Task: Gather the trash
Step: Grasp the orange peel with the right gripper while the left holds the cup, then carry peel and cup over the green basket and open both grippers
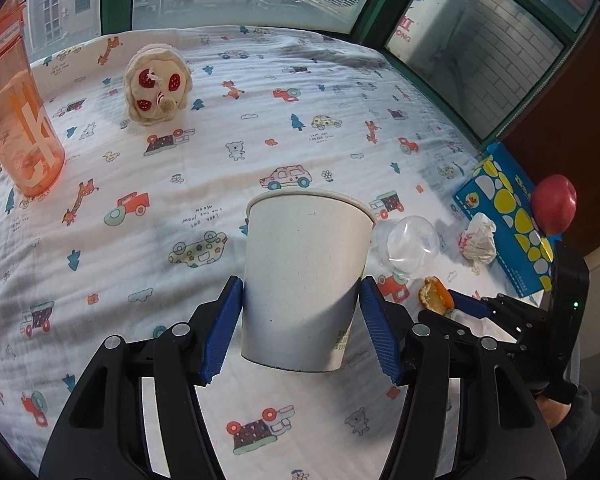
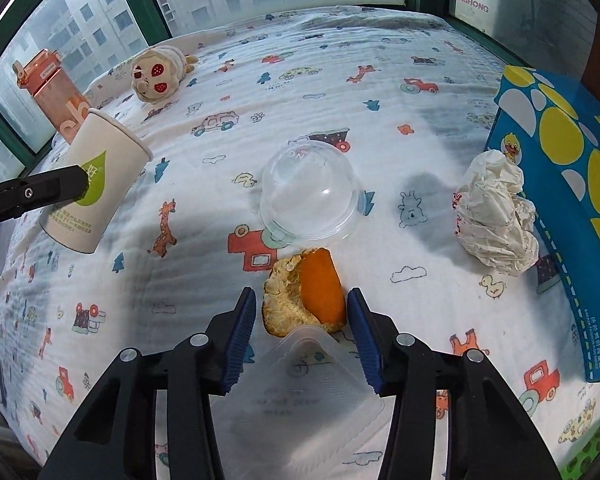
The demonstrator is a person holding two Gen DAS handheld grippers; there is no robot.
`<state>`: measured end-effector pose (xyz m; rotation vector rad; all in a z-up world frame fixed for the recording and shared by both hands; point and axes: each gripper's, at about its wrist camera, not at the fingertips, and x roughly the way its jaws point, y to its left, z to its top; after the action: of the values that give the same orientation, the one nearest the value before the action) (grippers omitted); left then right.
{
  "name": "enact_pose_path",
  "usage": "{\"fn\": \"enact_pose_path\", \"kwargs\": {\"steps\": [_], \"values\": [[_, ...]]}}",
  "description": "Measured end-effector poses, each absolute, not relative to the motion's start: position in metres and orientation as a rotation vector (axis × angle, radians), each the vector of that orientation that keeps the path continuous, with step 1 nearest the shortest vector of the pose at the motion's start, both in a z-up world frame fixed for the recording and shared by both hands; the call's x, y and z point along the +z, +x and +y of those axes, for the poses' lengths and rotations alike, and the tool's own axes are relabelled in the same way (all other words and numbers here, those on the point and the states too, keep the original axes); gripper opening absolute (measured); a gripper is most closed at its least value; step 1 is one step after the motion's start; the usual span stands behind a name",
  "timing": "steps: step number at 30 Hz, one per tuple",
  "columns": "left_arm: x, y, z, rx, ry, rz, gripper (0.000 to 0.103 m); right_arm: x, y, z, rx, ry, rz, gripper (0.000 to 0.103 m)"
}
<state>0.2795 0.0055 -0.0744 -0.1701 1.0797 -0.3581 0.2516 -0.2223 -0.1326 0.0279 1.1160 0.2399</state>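
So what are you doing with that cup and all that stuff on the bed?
Someone is picking up trash off the bed. The left hand-held gripper is clamped on a white paper cup, lifted off the sheet and tilted in the right wrist view. The right hand-held gripper is open, its blue pads either side of an orange peel that lies on the sheet. A clear plastic dome lid and a crumpled tissue lie beyond, not picked up yet.

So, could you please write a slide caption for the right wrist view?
Right tool open around an orange peel, near a clear dome lid and crumpled paper.
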Motion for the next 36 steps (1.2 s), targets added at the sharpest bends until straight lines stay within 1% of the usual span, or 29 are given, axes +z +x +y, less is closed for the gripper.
{"fn": "enact_pose_path", "kwargs": {"steps": [2, 6, 8, 12, 26, 36], "values": [[-0.076, 0.279, 0.005, -0.361, -0.172, 1.082, 0.059, -0.133, 0.253, -0.222, 0.241, 0.018, 1.112, 0.043], [-0.077, 0.277, 0.003, -0.367, -0.175, 1.087, 0.059, -0.131, 0.254, -0.222, 0.241, 0.02, 1.105, 0.035], [-0.078, 0.275, 0.001, -0.366, -0.171, 1.09, 0.059, -0.128, 0.252, -0.222, 0.243, 0.027, 1.094, 0.033], [-0.076, 0.271, 0.0, -0.371, -0.175, 1.089, 0.059, -0.116, 0.245, -0.224, 0.242, 0.058, 1.055, 0.03], [-0.038, 0.236, -0.015, -0.424, -0.182, 1.025, 0.059, -0.034, 0.183, -0.245, 0.237, 0.173, 0.835, 0.029], [-0.014, 0.197, -0.043, -0.499, -0.168, 0.992, 0.059, -0.012, 0.127, -0.272, 0.193, 0.208, 0.779, 0.029]]}}
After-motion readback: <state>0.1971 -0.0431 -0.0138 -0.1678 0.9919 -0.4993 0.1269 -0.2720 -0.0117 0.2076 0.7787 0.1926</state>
